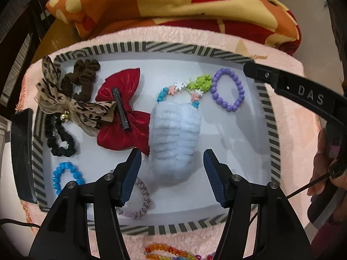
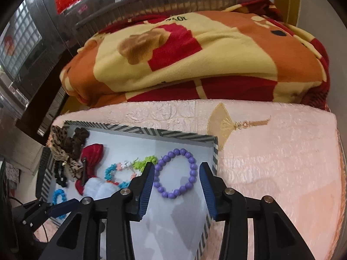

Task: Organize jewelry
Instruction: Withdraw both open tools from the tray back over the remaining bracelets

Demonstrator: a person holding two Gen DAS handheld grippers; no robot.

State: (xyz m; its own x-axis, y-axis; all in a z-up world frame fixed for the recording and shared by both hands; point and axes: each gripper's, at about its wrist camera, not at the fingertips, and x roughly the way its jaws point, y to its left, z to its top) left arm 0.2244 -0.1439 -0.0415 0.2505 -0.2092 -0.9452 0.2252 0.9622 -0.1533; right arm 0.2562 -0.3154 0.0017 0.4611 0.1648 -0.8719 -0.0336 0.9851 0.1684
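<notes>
left gripper (image 1: pixel 171 177) jaws wide apart, pitched steeply down, right gripper (image 2: pixel 176 189) parted, empty, entering left view from 3 o'clock

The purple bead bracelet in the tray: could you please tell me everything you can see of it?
The purple bead bracelet is a closed loop of round, glossy lilac beads, plastic by the look, all alike in size. It lies flat and roughly oval on the white floor of the striped-rim tray, in the corner near the pink cloth. The green end of the flower-bead bracelet lies right beside it, perhaps touching. The right tool stands open above it, its pads not on the beads.
</notes>
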